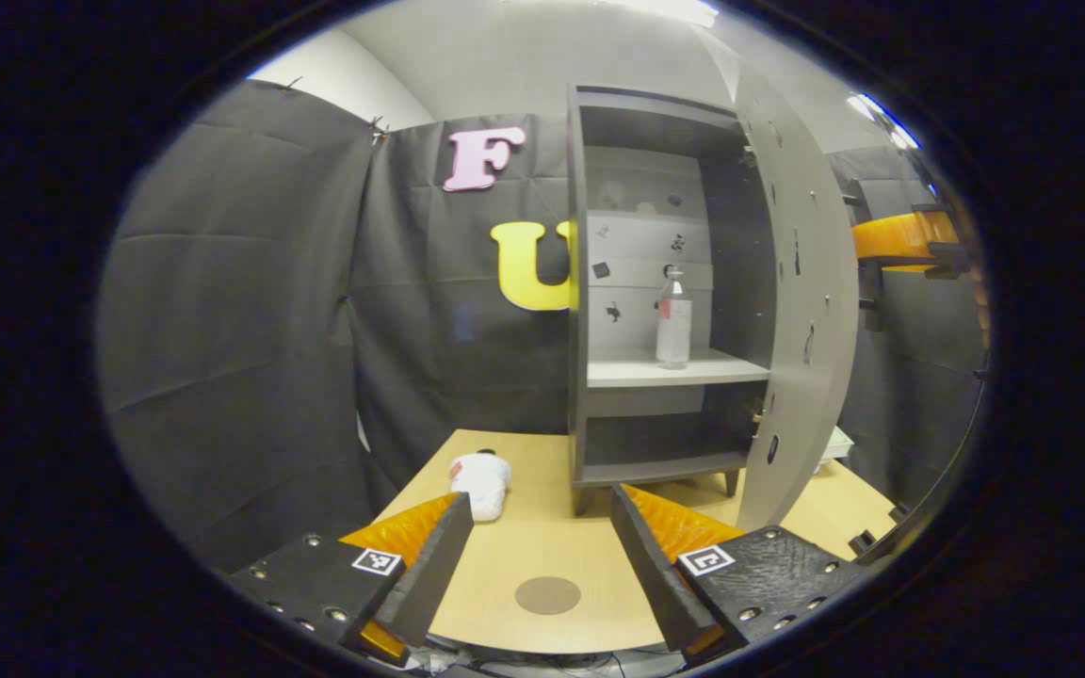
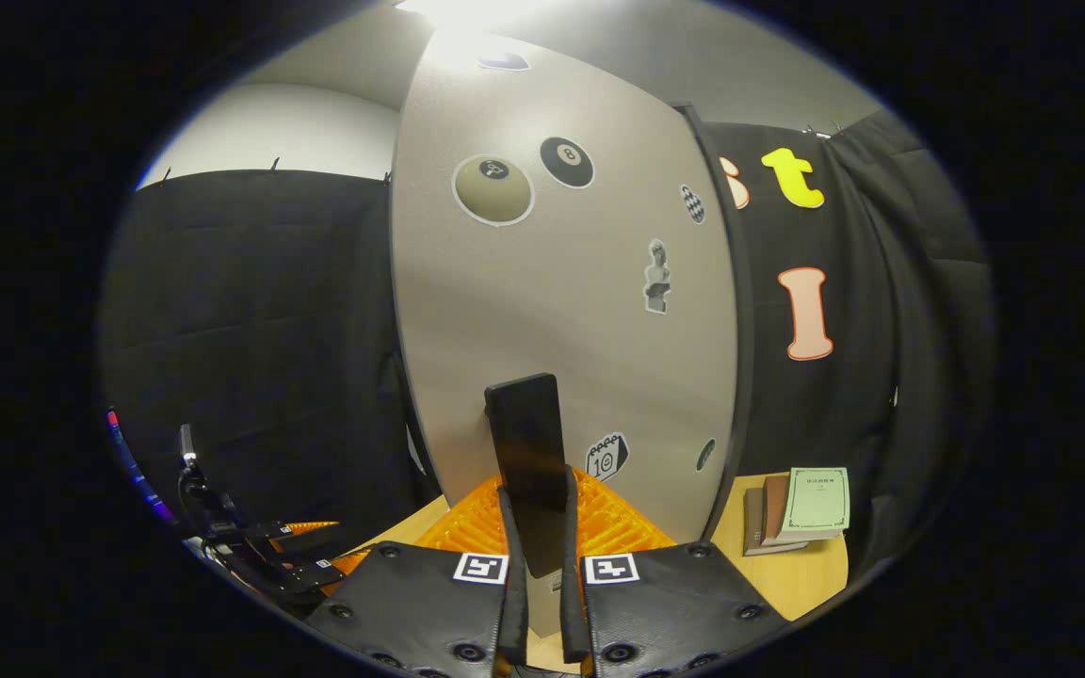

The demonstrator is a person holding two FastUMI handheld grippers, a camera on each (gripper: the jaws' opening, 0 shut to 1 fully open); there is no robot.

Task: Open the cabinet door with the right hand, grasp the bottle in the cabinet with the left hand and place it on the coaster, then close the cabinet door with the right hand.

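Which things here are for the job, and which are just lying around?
For the job:
grey cabinet with its open grey door
black door handle, clamped by the right gripper
clear plastic bottle upright on the shelf
round brown coaster
open left gripper

Lying about:
white soft toy on the wooden table
stack of books

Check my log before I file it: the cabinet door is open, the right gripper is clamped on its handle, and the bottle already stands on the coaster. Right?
One error: the bottle still stands on the cabinet shelf, and the coaster lies bare, as the left gripper view shows. The door is open, and the right gripper is clamped on its handle.
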